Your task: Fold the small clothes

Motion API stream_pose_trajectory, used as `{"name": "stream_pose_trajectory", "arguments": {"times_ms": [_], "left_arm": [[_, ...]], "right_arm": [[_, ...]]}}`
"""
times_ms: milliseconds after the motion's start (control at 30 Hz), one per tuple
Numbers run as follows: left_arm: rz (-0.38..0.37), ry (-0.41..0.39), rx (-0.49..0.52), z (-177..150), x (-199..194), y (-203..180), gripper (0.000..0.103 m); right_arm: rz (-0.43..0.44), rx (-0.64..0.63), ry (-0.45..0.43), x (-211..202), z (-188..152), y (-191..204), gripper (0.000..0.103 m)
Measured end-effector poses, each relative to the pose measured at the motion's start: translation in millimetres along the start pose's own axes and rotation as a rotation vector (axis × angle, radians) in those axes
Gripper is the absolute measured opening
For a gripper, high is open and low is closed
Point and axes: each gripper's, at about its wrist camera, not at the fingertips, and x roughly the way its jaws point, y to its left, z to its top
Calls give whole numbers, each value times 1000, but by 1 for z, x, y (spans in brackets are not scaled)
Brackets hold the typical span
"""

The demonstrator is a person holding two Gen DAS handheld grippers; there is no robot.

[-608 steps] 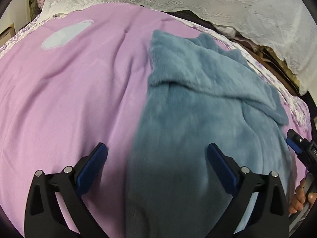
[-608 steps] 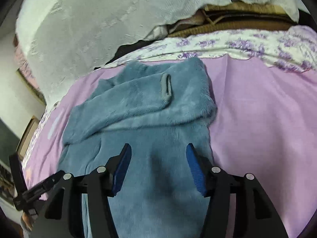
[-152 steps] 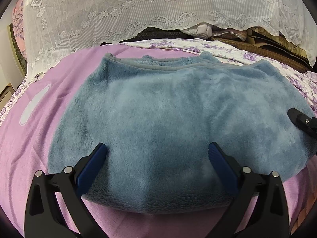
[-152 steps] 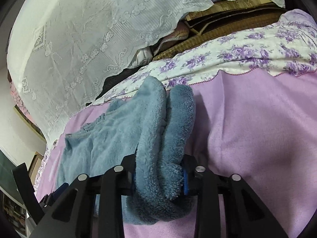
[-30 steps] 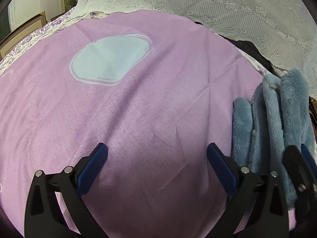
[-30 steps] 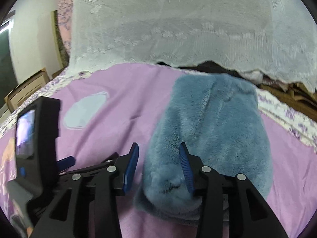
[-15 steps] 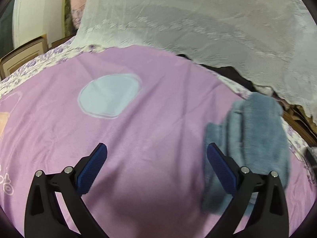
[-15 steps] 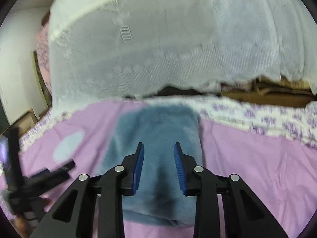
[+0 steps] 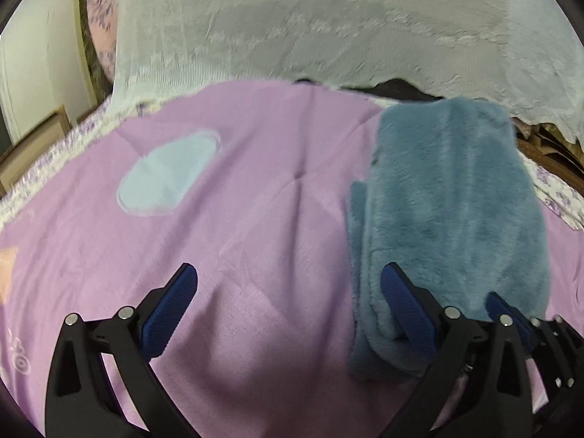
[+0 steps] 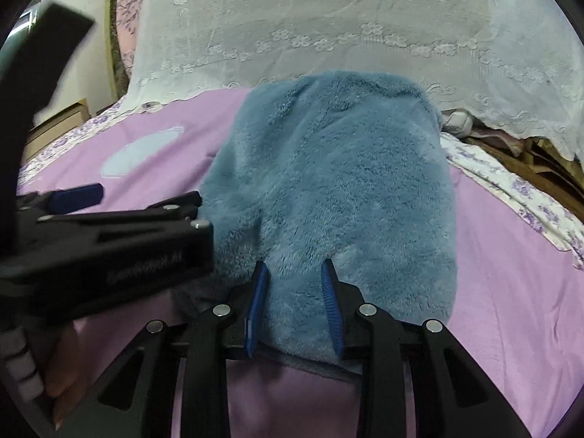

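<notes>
The right gripper (image 10: pixel 294 303) is pinching the near end of a folded blue fleece garment (image 10: pixel 339 189), its narrowly set blue pads (image 10: pixel 260 292) pressing into the pile on either side. Just beside it, the left gripper (image 9: pixel 288 306) is hovering with its jaws spread wide and nothing between them, one pad (image 9: pixel 405 303) lying against the bundle's left edge. The garment is lying as a thick, lengthwise bundle on a lilac bedspread (image 9: pixel 255 219), right of a pale blue oval patch (image 9: pixel 168 175). Beyond, a white lace cloth (image 10: pixel 365 25) is draping over stacked items along the far side of the bed.
</notes>
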Motion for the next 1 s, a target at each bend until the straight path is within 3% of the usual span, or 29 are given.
{"name": "stream_pose_trajectory", "arguments": {"times_ms": [100,167,333,500,600,767,867,1000], "left_arm": [[31,69,0,-4,20,3,99],[-8,104,-31,-3,26,8,99],[15,99,-12,-7,26,3,99],[44,86,10,-9,24,-2,99],[48,87,12,-10,23,-3,99],[45,81,17,-8,25,-5,99],[53,71,24,-8,23,-7,99],[51,70,23,-8,22,-7,99]], "right_arm": [[24,-48,12,-7,1,0,33],[41,-46,-2,-18,4,-9,29],[1,67,-65,-35,43,-45,27],[-33,178,-41,-1,106,-67,27],[-84,175,-7,29,122,-68,27],[-165,131,107,87,110,-64,28],[-188,106,94,91,106,-60,29],[-151,141,58,73,109,-66,28]]}}
